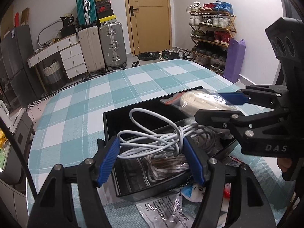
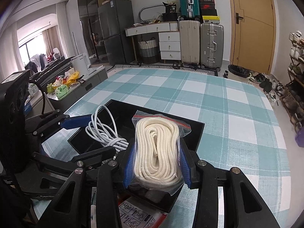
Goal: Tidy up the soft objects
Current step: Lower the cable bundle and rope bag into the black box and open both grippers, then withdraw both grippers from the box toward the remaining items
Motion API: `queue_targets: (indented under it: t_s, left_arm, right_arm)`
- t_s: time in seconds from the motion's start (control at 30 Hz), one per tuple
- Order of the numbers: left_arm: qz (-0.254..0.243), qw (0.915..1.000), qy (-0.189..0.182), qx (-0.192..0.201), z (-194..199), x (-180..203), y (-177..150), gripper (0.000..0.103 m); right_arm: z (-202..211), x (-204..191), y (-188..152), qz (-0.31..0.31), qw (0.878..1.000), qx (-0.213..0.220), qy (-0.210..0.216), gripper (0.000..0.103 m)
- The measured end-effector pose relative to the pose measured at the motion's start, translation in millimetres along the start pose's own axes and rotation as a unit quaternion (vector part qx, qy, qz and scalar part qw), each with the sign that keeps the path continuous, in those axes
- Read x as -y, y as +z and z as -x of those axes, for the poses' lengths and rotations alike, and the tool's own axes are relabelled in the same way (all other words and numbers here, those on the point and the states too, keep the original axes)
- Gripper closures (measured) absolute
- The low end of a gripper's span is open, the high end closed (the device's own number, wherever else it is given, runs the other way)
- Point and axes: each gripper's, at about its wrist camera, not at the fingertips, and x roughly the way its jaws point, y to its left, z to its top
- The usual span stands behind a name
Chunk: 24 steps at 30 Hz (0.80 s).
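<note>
Nearest my left camera: printed plastic packet (image 1: pixel 167 207) lying on the cloth just below the box, with a small blue-and-white plush toy (image 1: pixel 191 189) beside it.
Left gripper (image 1: pixel 152 157): I hold it over the near end of the box, jaws about half open, with the cable bundle between the blue pads; the cable touches both pads, though I cannot tell how firmly they press.
White cable (image 1: pixel 150 140): loosely coiled and knotted, one loop rising over the box's dark interior, the rest draped between my left fingers.
Black box (image 1: pixel 136 112): open-topped, shallow, sitting on the checked cloth; clear-wrapped coils (image 1: pixel 163 165) lie on its floor under the cable.
Right gripper (image 2: pixel 156 163): I hold it over the right part of the box, jaws narrowly parted; the bagged rope sits between the blue pads and both pads meet the bag's sides.
Bag of cream rope (image 2: pixel 157 148): clear zip bag with a red seal strip, rope wound in a long oval, its far end reaching past my fingertips over the box.
Tablecloth (image 2: pixel 218 98): teal and white checks, covering the table under everything.
Near my right camera: leaflet with red print (image 2: pixel 140 216), partly under the box's near edge.
Background: suitcases (image 2: pixel 201 45), a wooden door (image 2: pixel 252 24) and a shoe rack (image 1: pixel 210 36) along the far wall.
</note>
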Motion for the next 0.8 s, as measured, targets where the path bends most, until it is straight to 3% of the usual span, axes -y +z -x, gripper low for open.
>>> queue_targets:
  t_s: [0.1,0.17,0.23,0.33,0.4,0.8]
  left_arm:
    - [0.002,0.9999,-0.010,0.002,3,0,1,0.024]
    - [0.000,0.9999,-0.002,0.010,8,2,0,0.009]
    - [0.001,0.9998,0.009,0.020,15,1,0,0.000]
    - [0.016,0.9996,-0.004,0.023,25,-4,-4,0.000]
    - [0.026,0.9993,-0.005,0.026,33,-9,-8,0.000]
    - [0.059,0.9976,0.005,0.034,58,-24,-46,0.000]
  right_arm:
    - [9,0,0,0.003,1.000,0.014,-0.012,0.048]
    - [17,1,-1,0.002,1.000,0.021,-0.020,0.038]
    - [29,5,-4,-0.008,0.999,0.034,-0.023,0.021]
    - [45,10,-9,-0.023,0.998,0.046,-0.025,0.006]
    - [54,12,-15,-0.032,0.998,0.045,-0.031,0.001]
    - [67,-7,-56,-0.028,0.998,0.022,-0.044,0.001]
